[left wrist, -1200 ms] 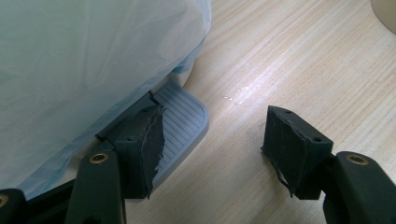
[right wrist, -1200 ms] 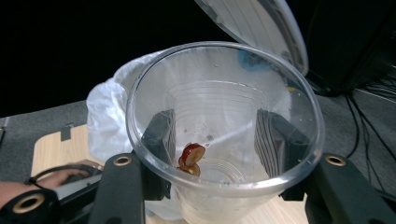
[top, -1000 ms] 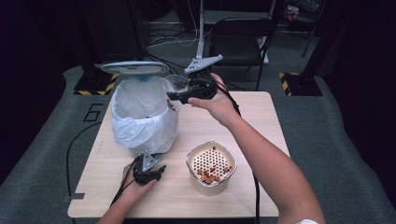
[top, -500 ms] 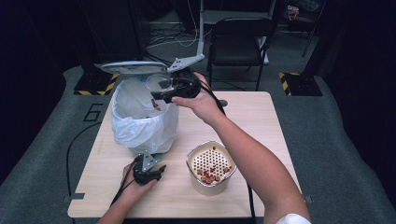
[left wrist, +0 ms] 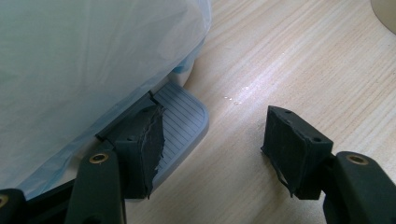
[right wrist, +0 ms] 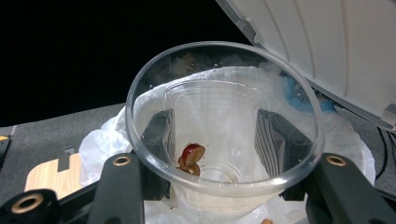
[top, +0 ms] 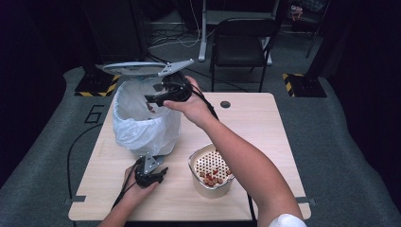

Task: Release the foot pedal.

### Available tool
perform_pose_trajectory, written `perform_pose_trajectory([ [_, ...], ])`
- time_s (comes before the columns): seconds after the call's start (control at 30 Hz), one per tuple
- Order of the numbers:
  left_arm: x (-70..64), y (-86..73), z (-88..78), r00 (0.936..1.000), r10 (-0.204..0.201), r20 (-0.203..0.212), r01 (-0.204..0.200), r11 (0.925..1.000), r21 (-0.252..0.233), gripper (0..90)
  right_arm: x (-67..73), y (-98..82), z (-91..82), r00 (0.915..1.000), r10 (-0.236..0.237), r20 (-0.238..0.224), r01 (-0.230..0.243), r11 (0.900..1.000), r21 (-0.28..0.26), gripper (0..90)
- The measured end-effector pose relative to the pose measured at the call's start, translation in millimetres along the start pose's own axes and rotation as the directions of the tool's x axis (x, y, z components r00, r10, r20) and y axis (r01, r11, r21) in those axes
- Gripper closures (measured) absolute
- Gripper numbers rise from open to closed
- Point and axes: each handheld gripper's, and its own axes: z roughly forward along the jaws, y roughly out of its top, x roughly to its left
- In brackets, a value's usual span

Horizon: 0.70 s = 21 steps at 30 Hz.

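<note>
Clear plastic cup: being held in the right claw, the two black jaws pressing on its outer wall from either side; tipped on its side with its mouth facing the right gripper view camera; a few red-brown pieces sticking near its bottom. In the high view the right claw is hovering over the open mouth of the bin, the cup too small to make out there.

Pedal bin: standing at the far left of the bench, lined with a white plastic bag that is spilling over its rim; grey lid standing raised above it, the lid's underside showing at upper right in the right gripper view.

Foot pedal: grey, ribbed, jutting out from the base of the bin at bench level; one pad of the left claw is resting on it, the other pad standing over bare wood, jaws apart with nothing gripped between them. Left claw sitting low at the front of the bin in the high view.

Perforated strainer: cream-coloured, standing on the bench to the right of the left claw, holding red-brown pieces

Chair: dark, standing on the floor beyond the bench
</note>
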Motion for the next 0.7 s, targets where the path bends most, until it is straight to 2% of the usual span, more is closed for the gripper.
perform_pose_trajectory([
  [0.27, 0.0, 0.0, 0.1, 1.0, 0.001, -0.002, -0.001, 1.0, -0.001, 37.9, 1.0, -1.8, 16.7, 0.9995, 0.021, 0.024, -0.021, 1.0, 0.011, 47.7],
  [0.5, 0.0, 0.0, 0.1, 1.0, 0.001, -0.002, -0.001, 1.0, 0.0, 37.9, 5.1, -0.8, 27.8, 0.9983, 0.043, 0.04, -0.043, 0.999, -0.008, 47.0],
  [0.57, -0.1, 0.0, 0.1, 1.0, 0.001, -0.002, -0.001, 1.0, 0.0, 37.9, 7.5, -0.4, 32.1, 0.9973, 0.055, 0.047, -0.054, 0.998, -0.019, 42.5],
  [0.63, -0.1, 0.0, 0.1, 1.0, 0.0, -0.002, 0.0, 1.0, 0.0, 37.9, 8.4, -1.2, 37.3, 0.9964, 0.067, 0.052, -0.066, 0.998, -0.024, 27.9],
  [0.7, -0.1, 0.0, 0.0, 1.0, -0.001, -0.001, 0.001, 1.0, 0.0, 37.9, 8.8, -3.0, 42.8, 0.9951, 0.085, 0.052, -0.084, 0.996, -0.015, 24.4],
])
